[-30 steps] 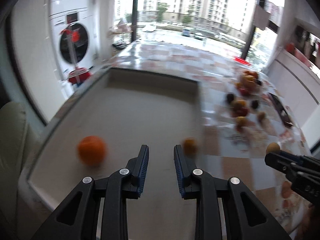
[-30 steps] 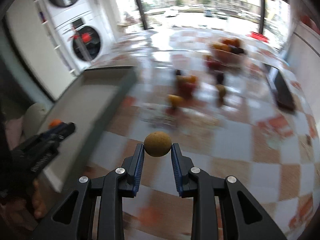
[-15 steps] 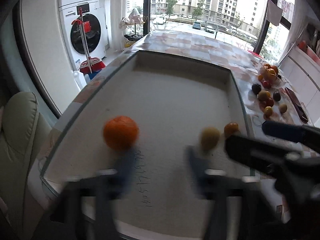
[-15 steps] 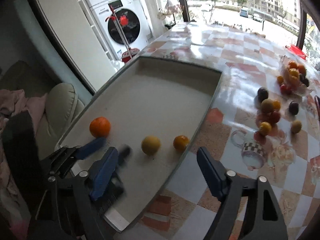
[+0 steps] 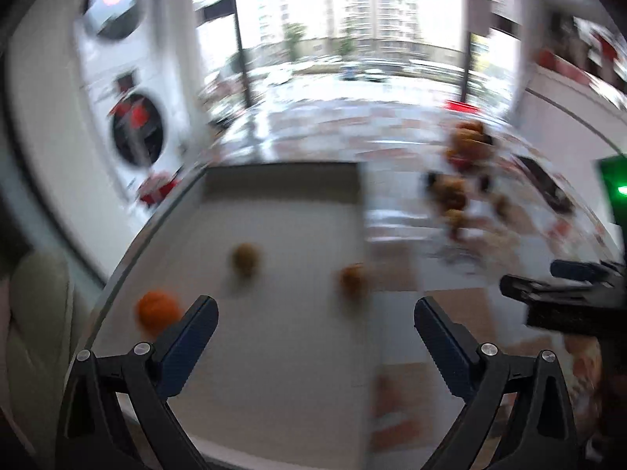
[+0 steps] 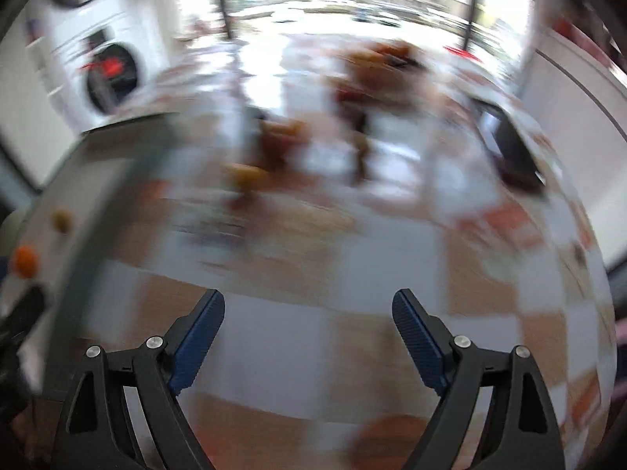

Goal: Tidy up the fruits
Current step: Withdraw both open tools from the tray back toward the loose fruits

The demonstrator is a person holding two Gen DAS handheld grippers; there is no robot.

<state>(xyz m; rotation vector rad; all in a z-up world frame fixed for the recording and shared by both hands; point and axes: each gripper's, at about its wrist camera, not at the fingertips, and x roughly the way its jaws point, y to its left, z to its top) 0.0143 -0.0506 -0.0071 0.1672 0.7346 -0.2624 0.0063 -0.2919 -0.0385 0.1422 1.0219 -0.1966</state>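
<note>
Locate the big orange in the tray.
In the left wrist view, the orange sits at the tray's near-left corner, beside the left gripper's left finger.

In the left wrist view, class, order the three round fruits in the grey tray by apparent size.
1. Bright orange fruit, largest, though nearest the camera.
2. Yellowish-brown fruit and darker orange fruit: alike, too blurred to rank.
All lie in the grey tray.

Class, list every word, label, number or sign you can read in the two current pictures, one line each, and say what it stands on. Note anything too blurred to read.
No text can be read in either view; both are smeared by motion.
Washing machine: a red patch above its door, too blurred to read.
Green light at the right edge: a glow, no legible sign.
Tray: no marking can be made out on it.
</note>
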